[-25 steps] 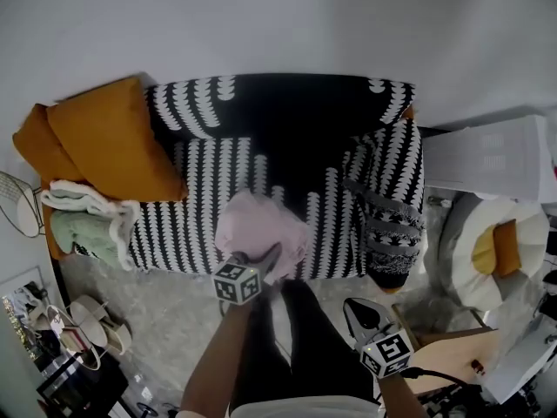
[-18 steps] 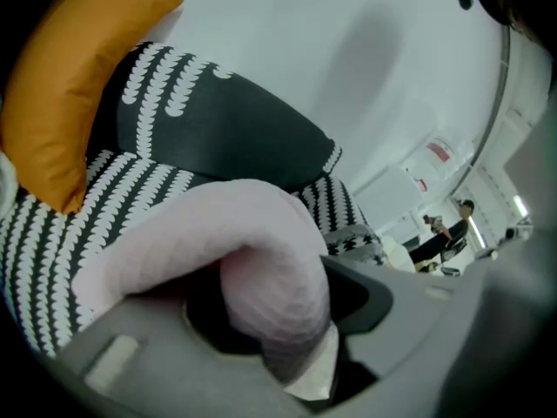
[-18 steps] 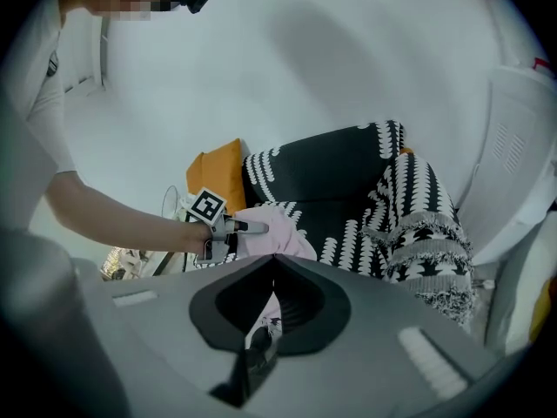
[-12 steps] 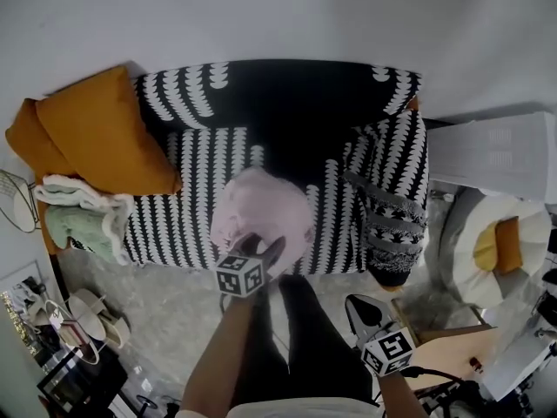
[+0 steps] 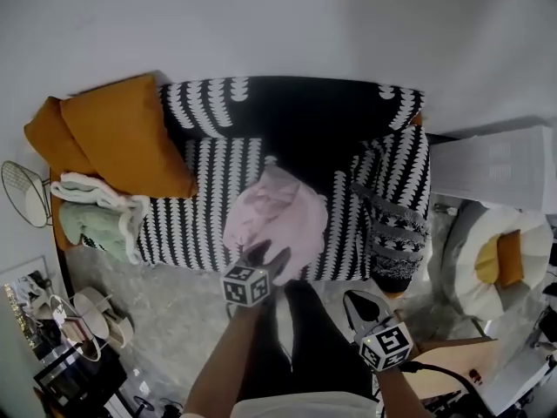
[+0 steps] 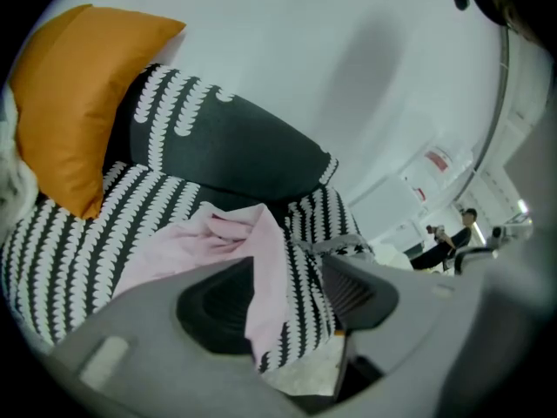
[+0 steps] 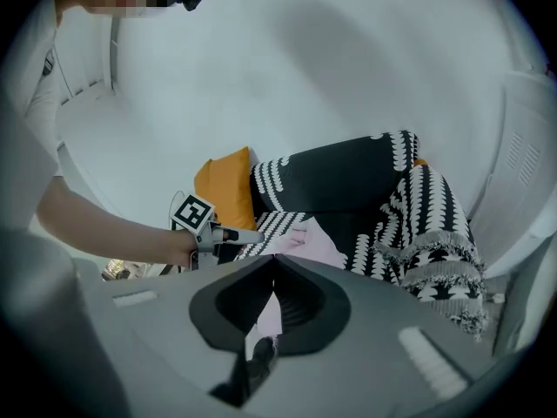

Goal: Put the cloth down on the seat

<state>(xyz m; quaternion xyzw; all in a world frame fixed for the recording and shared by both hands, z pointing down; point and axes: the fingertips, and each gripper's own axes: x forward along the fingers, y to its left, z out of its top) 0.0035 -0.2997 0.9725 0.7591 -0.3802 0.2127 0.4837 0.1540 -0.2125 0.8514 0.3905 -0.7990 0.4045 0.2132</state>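
Pink and crumpled, the cloth (image 5: pixel 278 220) sits bunched at the front edge of the seat in the head view. Its soft folds lie on the sofa (image 5: pixel 204 190), which has a black-and-white scalloped stripe cover. The left gripper (image 5: pixel 265 258) is right at the cloth's near hem, and the right gripper (image 5: pixel 364 303) hangs well apart, off the seat. A smooth orange cushion (image 5: pixel 122 133) leans at the sofa's left end.

In the left gripper view, the left gripper (image 6: pixel 296 290) has just been opening and its jaws stand wide. A limp flap of the cloth (image 6: pixel 218 242) drapes between them, and neither ribbed pad presses on it.

In the right gripper view, the right gripper (image 7: pixel 274 264) has its dark jaw tips together with nothing between them. Beyond them the cloth (image 7: pixel 318 242) rests on the striped seat.
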